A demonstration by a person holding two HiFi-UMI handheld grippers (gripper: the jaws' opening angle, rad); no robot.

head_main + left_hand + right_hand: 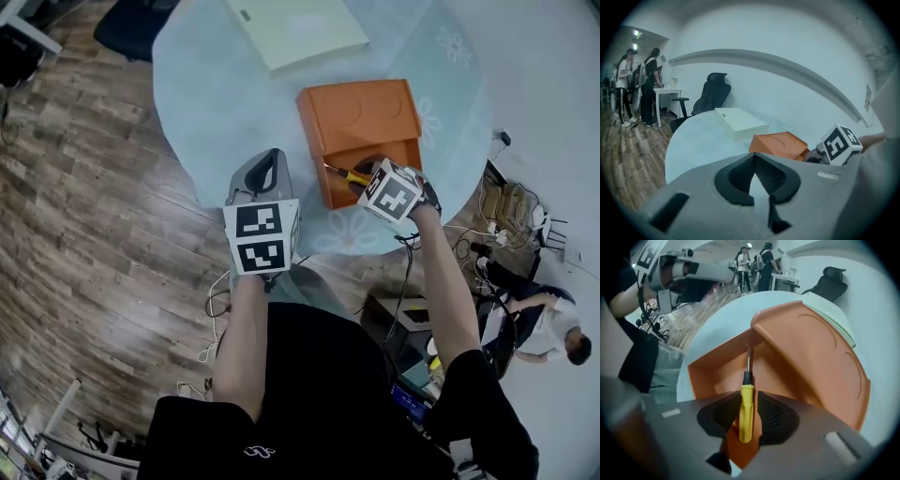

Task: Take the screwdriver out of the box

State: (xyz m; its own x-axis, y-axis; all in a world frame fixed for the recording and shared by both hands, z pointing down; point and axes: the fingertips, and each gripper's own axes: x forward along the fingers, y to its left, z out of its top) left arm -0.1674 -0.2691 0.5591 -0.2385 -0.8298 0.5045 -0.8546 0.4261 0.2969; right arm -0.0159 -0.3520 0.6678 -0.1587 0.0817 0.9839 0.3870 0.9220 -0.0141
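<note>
Right gripper (749,401): jaws wide, astride the screwdriver (746,414) handle, not clamping.
Screwdriver: lies in the orange box (813,357), near end.
Left gripper (753,158): jaws together, empty.

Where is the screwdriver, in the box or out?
In. The screwdriver lies inside the open orange box, its yellow handle between the open jaws of the right tool.
</note>
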